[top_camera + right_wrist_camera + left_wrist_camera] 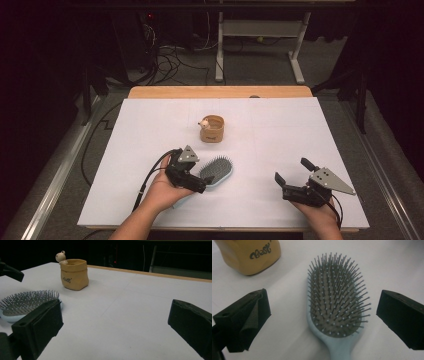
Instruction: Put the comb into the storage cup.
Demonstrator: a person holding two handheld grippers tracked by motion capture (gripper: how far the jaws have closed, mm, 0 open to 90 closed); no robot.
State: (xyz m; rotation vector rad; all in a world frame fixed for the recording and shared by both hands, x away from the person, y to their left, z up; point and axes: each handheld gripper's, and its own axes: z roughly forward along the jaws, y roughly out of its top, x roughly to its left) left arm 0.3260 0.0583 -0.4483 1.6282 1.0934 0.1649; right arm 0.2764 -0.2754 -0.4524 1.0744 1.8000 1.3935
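White table [280,125], tan pot [212,129] beyond hairbrush [216,171] — left claw [196,181] spread above.

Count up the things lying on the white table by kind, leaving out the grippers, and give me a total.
Hairbrush: 1, light blue, bristles up.
Pouch: 1, tan, standing upright with a small figure at its rim.
Total: 2

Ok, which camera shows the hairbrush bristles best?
The left gripper view: the hairbrush lies close, bristles facing the lens. The high view shows it small, partly behind the left gripper; the right gripper view catches it side-on.
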